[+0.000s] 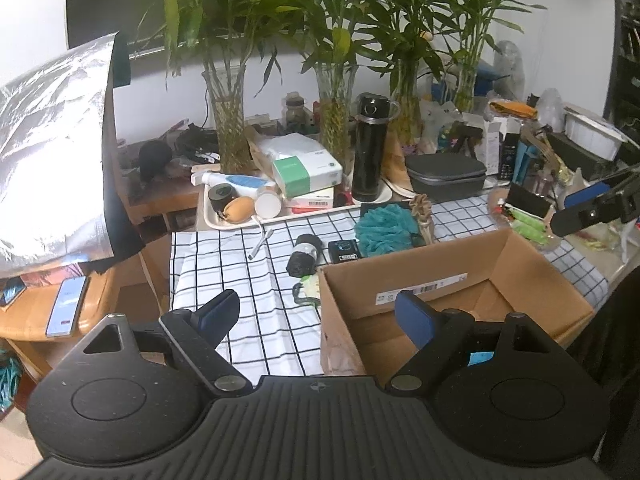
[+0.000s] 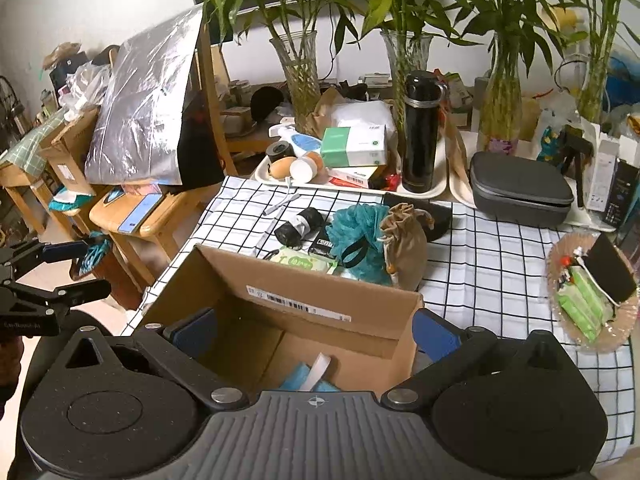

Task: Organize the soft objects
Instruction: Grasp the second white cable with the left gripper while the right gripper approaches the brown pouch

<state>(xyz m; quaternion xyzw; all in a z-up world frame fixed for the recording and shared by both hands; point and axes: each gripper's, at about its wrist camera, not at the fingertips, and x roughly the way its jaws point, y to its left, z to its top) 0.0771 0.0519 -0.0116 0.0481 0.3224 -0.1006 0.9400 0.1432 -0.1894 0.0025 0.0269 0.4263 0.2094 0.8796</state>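
A cardboard box [image 2: 280,320] sits on the tabletop [image 2: 500,272] at its near edge. Just behind the box lie a wipes packet [image 2: 304,261], a bath pouf [image 2: 360,240] and a drawstring pouch [image 2: 406,240], the pouch to the right of the pouf. Left of the pouf lies a bag roll [image 2: 298,224]. Farther back a tray [image 2: 432,192] carries a flask [image 2: 420,132] and a tissue box [image 2: 354,146]. A zip case [image 2: 520,192] lies to the right of the tray. Vases of bamboo [image 2: 300,76] stand behind.

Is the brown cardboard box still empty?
No. The brown cardboard box stands open-topped, and the right wrist view shows something light blue with a white strip lying on its floor.
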